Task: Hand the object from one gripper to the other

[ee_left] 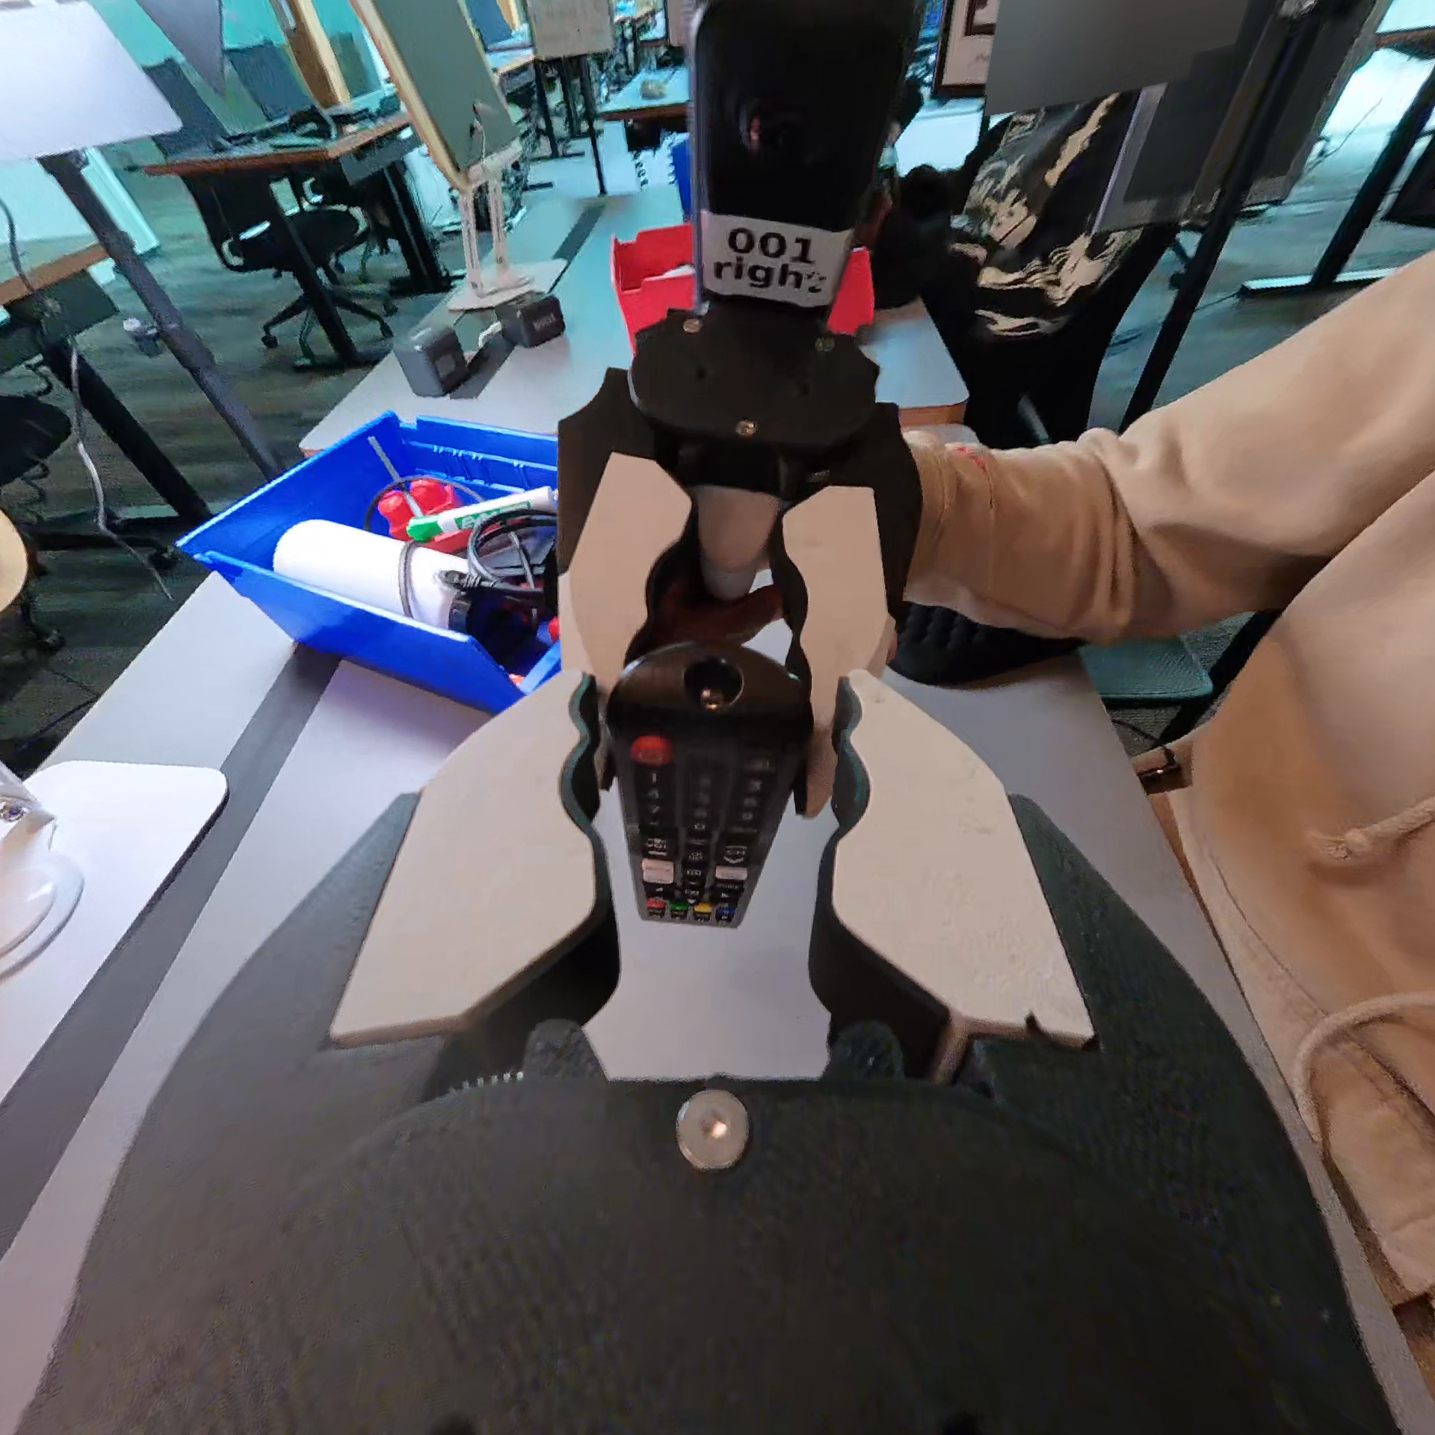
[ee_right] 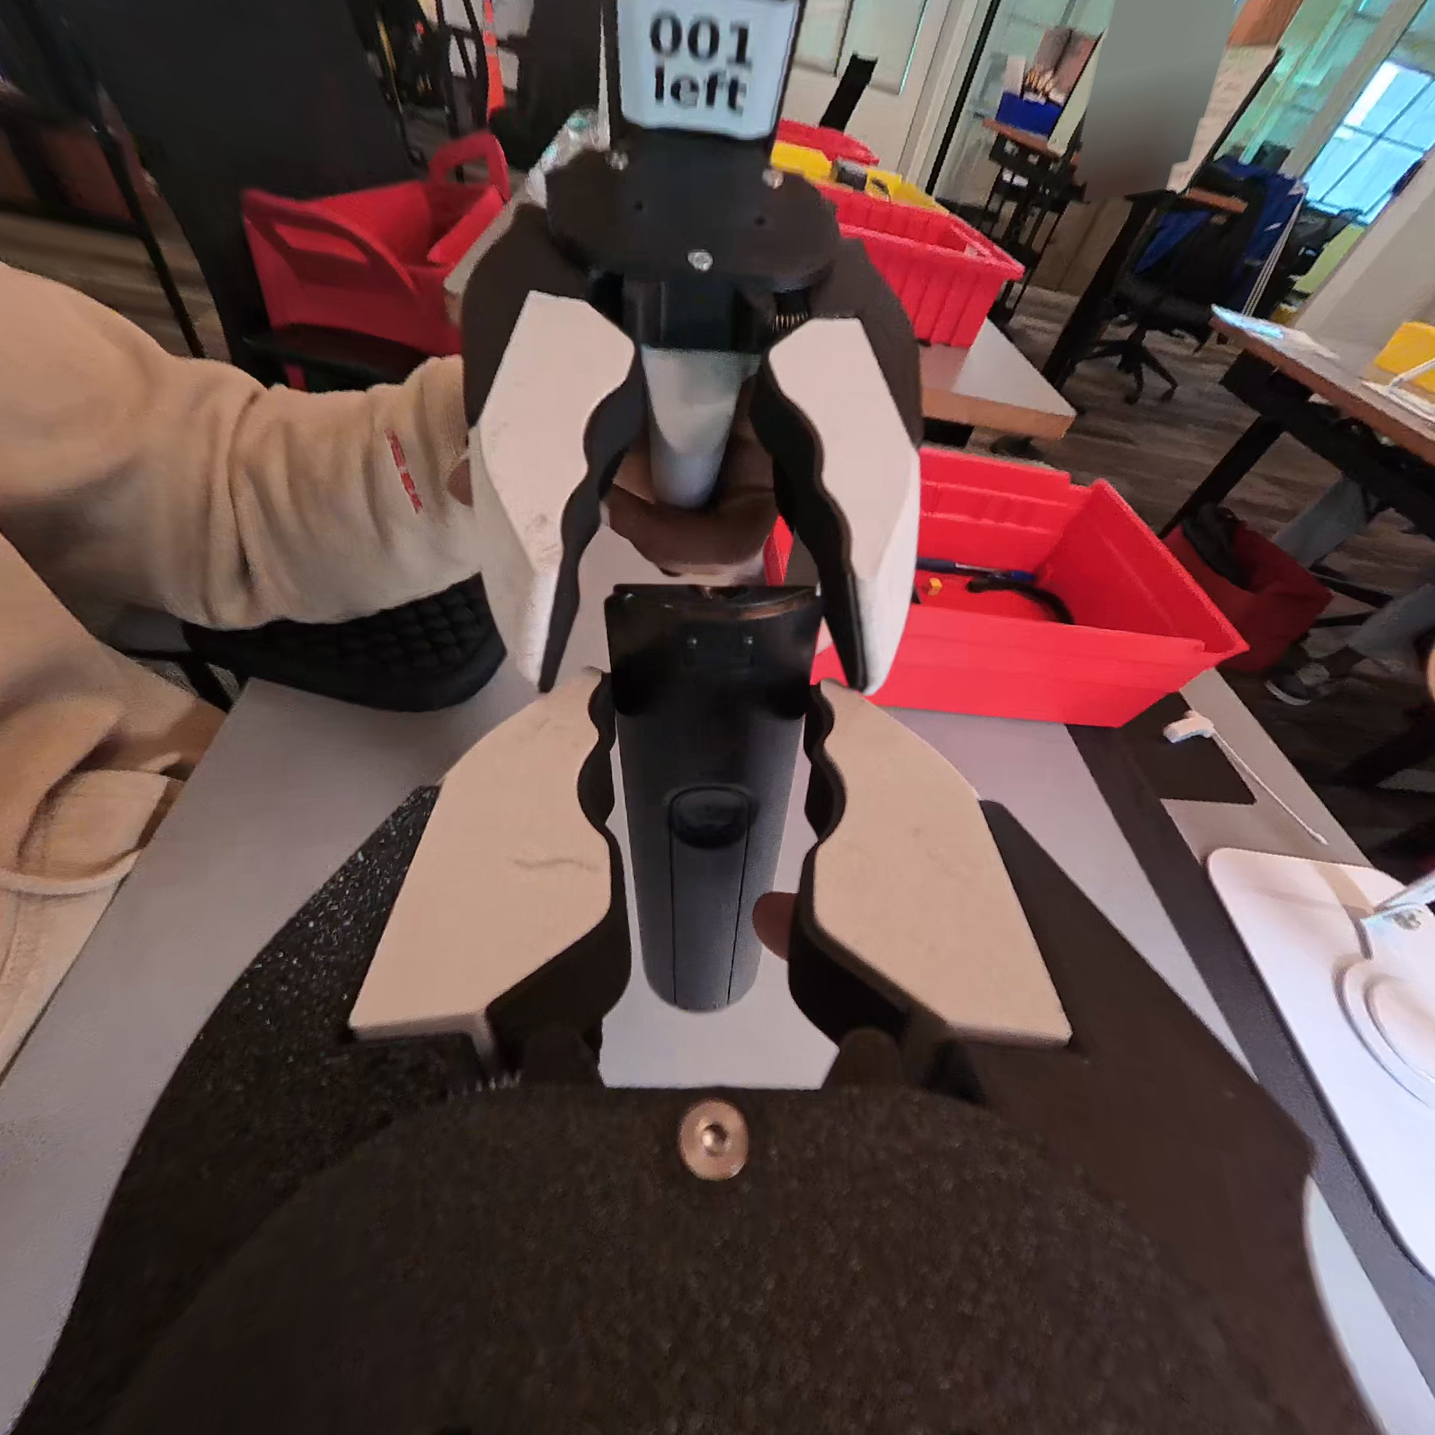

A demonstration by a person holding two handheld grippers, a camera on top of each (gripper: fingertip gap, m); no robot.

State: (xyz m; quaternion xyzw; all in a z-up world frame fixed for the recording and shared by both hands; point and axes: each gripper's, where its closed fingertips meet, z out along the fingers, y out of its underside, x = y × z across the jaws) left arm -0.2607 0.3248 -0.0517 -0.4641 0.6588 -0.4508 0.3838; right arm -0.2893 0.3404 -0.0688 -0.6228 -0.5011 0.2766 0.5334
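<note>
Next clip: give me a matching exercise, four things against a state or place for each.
Things:
1 remote
2 left claw
3 right claw
4 blue bin

States:
A open
B shut on the remote
C black, between both claws
D holds a green marker

Pairs: 1-C, 2-A, 3-B, 4-D

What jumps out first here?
A black remote control sits centre frame, clamped between the white fingers of the right gripper. The left gripper faces it, open, with a finger on either side of the remote control. On the grey table behind are a cluttered blue bin and a red bin.
</note>
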